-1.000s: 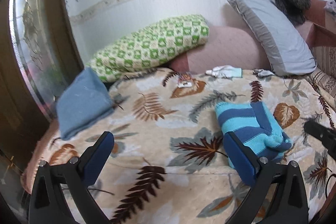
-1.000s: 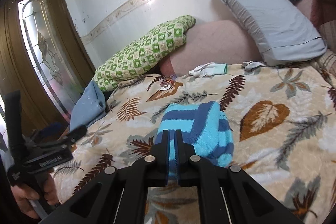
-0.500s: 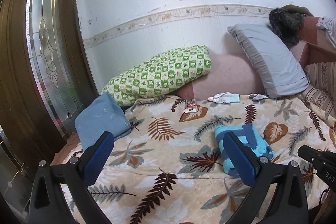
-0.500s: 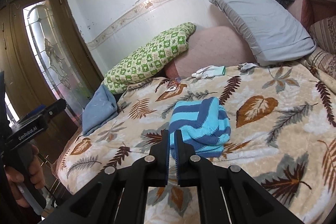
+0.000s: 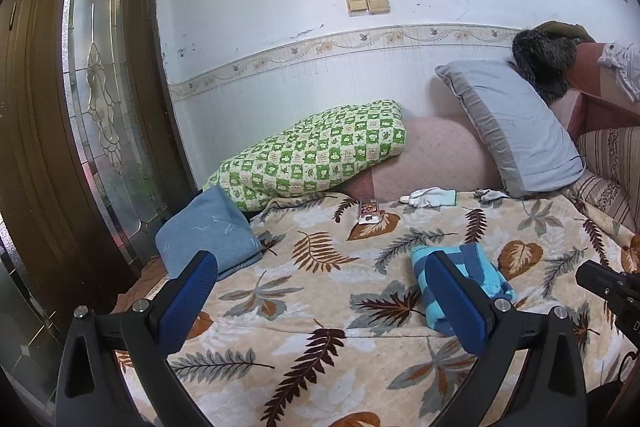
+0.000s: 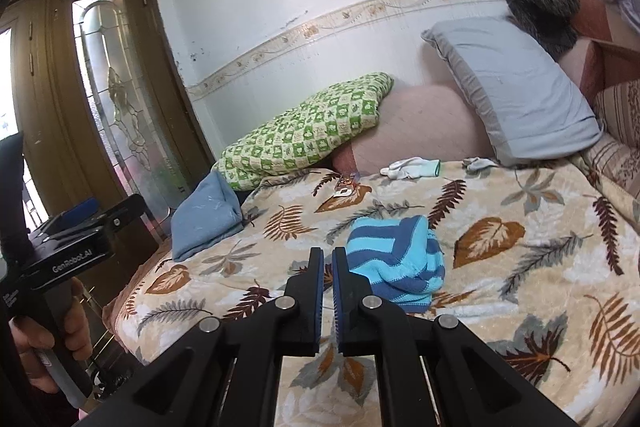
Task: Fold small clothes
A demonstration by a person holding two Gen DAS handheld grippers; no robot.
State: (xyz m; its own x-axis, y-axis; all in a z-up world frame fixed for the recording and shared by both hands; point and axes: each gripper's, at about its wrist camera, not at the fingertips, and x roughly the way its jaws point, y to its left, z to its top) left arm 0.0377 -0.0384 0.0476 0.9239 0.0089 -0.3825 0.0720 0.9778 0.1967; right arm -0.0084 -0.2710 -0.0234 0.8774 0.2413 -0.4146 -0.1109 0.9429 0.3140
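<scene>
A folded knit garment with light and dark blue stripes (image 5: 476,267) lies on the leaf-patterned bed cover (image 5: 320,267); it also shows in the right wrist view (image 6: 396,259). My left gripper (image 5: 320,299) is open and empty, held back above the bed's near edge, its right finger in front of the garment. My right gripper (image 6: 327,291) is shut with nothing between its pads, just left of and nearer than the garment. The left gripper's body shows at the far left of the right wrist view (image 6: 80,247), held by a hand.
A folded blue cloth (image 5: 208,231) lies at the bed's left edge. A green checked pillow (image 5: 320,151), a pink bolster (image 5: 436,159) and a grey pillow (image 5: 512,123) line the wall. White gloves (image 5: 430,197) and a small packet (image 5: 368,211) lie near them. A glass-panelled door (image 5: 100,107) stands on the left.
Both grippers have pulled back and up from the bed, so the garment looks smaller and farther. The left stayed open, the right stayed shut. The garment has not moved.
</scene>
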